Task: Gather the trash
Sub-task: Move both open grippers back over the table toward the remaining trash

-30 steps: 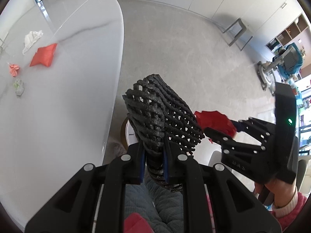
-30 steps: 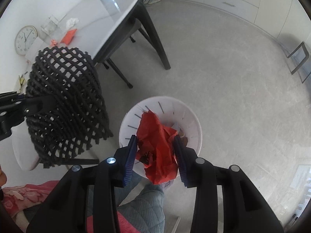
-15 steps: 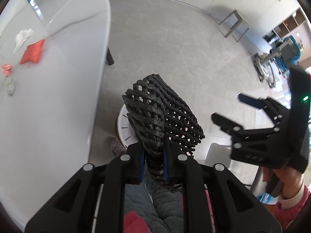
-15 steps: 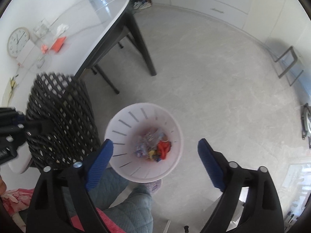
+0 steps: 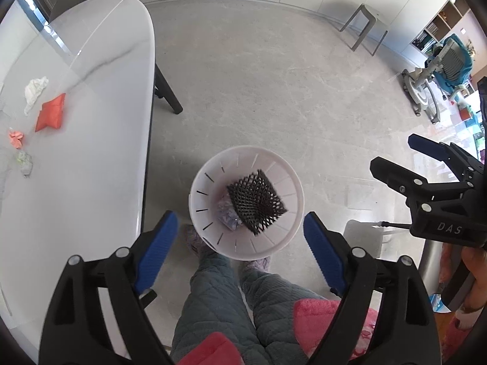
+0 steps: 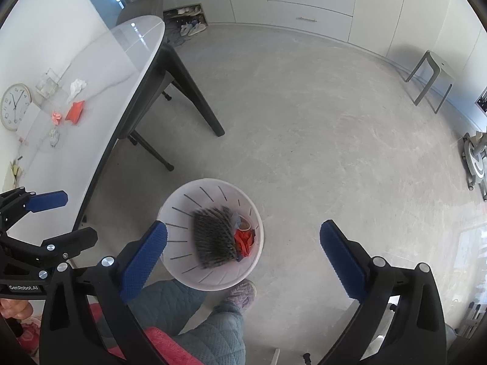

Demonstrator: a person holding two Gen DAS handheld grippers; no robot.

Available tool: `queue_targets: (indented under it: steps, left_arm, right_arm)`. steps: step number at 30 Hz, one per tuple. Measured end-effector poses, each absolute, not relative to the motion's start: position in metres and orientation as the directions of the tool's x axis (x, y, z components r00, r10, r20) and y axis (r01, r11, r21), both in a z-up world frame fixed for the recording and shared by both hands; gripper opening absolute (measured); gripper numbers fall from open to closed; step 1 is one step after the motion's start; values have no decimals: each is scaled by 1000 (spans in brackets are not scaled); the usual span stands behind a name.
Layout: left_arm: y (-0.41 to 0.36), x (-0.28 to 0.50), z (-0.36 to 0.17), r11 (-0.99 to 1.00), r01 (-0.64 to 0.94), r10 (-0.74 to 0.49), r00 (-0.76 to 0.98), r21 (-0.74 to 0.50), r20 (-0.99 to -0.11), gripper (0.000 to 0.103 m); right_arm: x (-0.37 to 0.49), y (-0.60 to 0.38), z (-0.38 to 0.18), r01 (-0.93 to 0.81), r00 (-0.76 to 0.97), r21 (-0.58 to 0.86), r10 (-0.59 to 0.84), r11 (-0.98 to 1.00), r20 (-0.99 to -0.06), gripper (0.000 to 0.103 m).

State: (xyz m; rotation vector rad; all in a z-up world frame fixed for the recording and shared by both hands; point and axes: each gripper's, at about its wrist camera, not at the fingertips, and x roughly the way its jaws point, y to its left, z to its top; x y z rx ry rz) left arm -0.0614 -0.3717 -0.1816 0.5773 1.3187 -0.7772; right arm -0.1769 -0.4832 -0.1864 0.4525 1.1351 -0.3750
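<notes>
Black mesh (image 5: 257, 202) lies in the bin (image 5: 290, 238), at 12 o'clock from the left gripper (image 5: 239, 234), whose empty jaws are opening apart.

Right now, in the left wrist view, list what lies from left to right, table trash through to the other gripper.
White tissue → orange packet → white bin → black mesh → right gripper, jaws opening, empty.

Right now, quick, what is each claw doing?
Left claw: opening, nothing between its pads; the black mesh lies in the white bin.
Right claw: opening, holding nothing.
</notes>
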Motion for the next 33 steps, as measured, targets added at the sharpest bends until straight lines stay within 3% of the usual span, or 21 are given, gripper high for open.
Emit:
queue_targets:
  steps: [14, 20, 27, 33]
  left_arm:
    - [-330, -24, -151, 755, 656, -166, 205, 10, -965, 88]
    - [-275, 23, -131, 861, 507, -141, 321, 45, -937, 95]
    - [-201, 89, -137, 962, 271, -59, 341, 38, -938, 95]
    - [-159, 121, -149, 983, 183, -41, 366, 29, -930, 95]
  right_arm:
    - [-158, -467, -173, 458, 389, 135, -62, 879, -919, 100]
    - [-122, -442, -161, 376, 415, 135, -37, 917, -909, 100]
    - [-59, -405, -150, 238, 436, 138, 21, 962, -900, 100]
    - [-3, -373, -148, 134, 435, 138, 67, 981, -898, 100]
